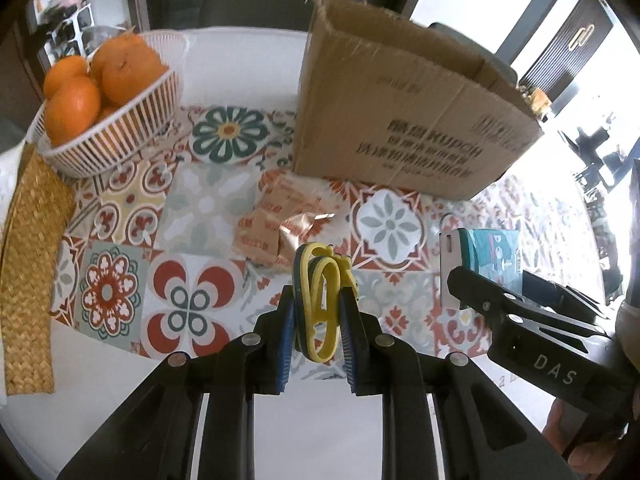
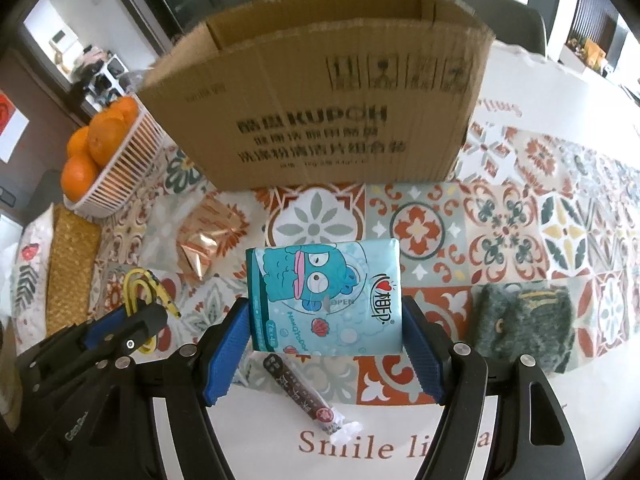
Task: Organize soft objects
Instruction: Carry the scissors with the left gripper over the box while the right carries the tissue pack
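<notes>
Left hand-held gripper (image 1: 318, 312): blue pads clamped tight on a bundle of yellow rubber bands (image 1: 320, 296), held above the bench (image 1: 320, 420). Right hand-held gripper (image 2: 326, 344): pads pressed on both sides of a light-blue tissue pack (image 2: 324, 296) with a cartoon fish print, pack lifted clear of the patterned tablecloth (image 2: 520, 220).

Under the tissue pack, on the cloth's near edge: a dark wrapped candy stick (image 2: 308, 396), lying diagonal. Right of the right gripper: a dark green fuzzy pouch (image 2: 524, 320), flat on the cloth, well apart from the pack.

Mid-distance, between the two grippers: crinkled orange snack packets (image 1: 280, 220), apart from both held items.

Far left: woven straw mat (image 1: 32, 260) just beside a white wire basket (image 1: 120, 136) full of oranges (image 1: 72, 108).

Far centre: open cardboard box (image 2: 320, 112), upright, printed "KUPOH", flaps up. Inside of the box not visible from either view.
</notes>
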